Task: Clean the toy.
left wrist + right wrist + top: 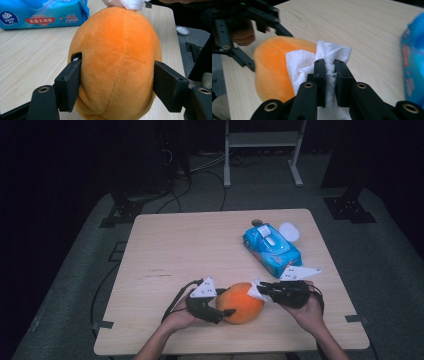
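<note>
- Clearly, in the high view, the orange plush toy [241,303] lies on the worktop [180,250] at lower centre of the frame, with the left gripper [226,312] at its left end and the right gripper [260,289] at its upper right. A blue pack of wipes [272,250] lies farther up and to the right, well apart from the toy, with a small white lid [289,231] just beside it.
- Next, the left gripper view: the toy [117,62] stands at the middle of the frame between the two black fingers [68,85], which are spread to its width and touch both flanks. The fur barely dents, so I judge it a light hold on something soft, light and squashy, unlikely to break. The broad middle, where the fingers already sit, looks the best place to grip; the fuzzy cover should not slip.
- Lastly, the right gripper view: the fingers [320,77] are pressed nearly together, pinching a crumpled white wipe [312,60] at centre frame. The wipe drapes against the toy [272,75], which is at left. Thin and limp, it seems easy to tear or drop, so a firm pinch on the bunched part suits it.
</note>
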The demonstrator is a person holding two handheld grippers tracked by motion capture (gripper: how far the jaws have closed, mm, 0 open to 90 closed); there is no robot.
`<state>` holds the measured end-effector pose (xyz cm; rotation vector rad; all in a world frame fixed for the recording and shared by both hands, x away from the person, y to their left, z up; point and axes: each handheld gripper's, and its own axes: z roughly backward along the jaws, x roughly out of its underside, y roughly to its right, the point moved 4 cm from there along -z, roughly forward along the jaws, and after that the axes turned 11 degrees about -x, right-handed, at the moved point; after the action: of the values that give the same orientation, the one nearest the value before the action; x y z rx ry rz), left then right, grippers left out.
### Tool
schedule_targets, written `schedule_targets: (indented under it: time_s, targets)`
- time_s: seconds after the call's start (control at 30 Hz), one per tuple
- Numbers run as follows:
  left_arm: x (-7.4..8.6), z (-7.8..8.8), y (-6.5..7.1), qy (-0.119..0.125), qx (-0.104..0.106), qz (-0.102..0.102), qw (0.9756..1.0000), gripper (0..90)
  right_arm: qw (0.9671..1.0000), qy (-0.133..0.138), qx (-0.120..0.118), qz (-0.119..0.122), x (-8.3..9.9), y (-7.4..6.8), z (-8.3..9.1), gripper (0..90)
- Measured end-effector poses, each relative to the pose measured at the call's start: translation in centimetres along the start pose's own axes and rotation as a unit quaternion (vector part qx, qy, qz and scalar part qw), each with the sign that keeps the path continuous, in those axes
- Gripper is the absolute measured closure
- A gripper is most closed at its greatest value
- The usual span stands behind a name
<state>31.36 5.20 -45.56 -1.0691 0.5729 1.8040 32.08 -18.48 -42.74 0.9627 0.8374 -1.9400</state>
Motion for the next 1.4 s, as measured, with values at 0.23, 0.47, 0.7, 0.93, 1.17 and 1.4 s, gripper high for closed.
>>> schedule_targets:
  time_s: [0.23, 0.47, 0.7, 0.93, 1.17, 1.4]
  targets:
    - [0.2, 0.0, -0.4, -0.003, 0.0, 0.012, 0.9999, 28.4, 0.9997, 0.001, 0.013, -0.019, 0.8, 1.0, 0.6, 80.0]
    - [-0.4, 0.0, 0.8, -0.002, -0.018, -0.041, 0.999, 27.4, 0.9999, 0.001, -0.015, -0.004, -0.5, -0.4, -0.2, 80.0]
    - [-1.2, -0.2, 2.5, -0.007, -0.03, -0.103, 0.9942, 27.3, 0.999, 0.007, -0.041, -0.018, -0.9, -0.3, -0.7, 79.6]
    - [-1.0, -0.1, 2.3, -0.005, -0.026, -0.097, 0.995, 27.2, 0.9987, -0.003, -0.027, -0.044, 0.1, 1.4, -0.1, 79.8]
    - [-1.2, -0.3, 2.8, -0.002, -0.021, -0.096, 0.9952, 26.5, 0.9985, 0.003, -0.041, -0.036, -0.4, 0.2, 0.1, 80.4]
    - [-0.6, -0.1, 1.9, -0.002, -0.014, -0.064, 0.9978, 26.7, 0.9996, -0.006, -0.025, -0.015, -0.7, -0.1, -0.5, 80.3]
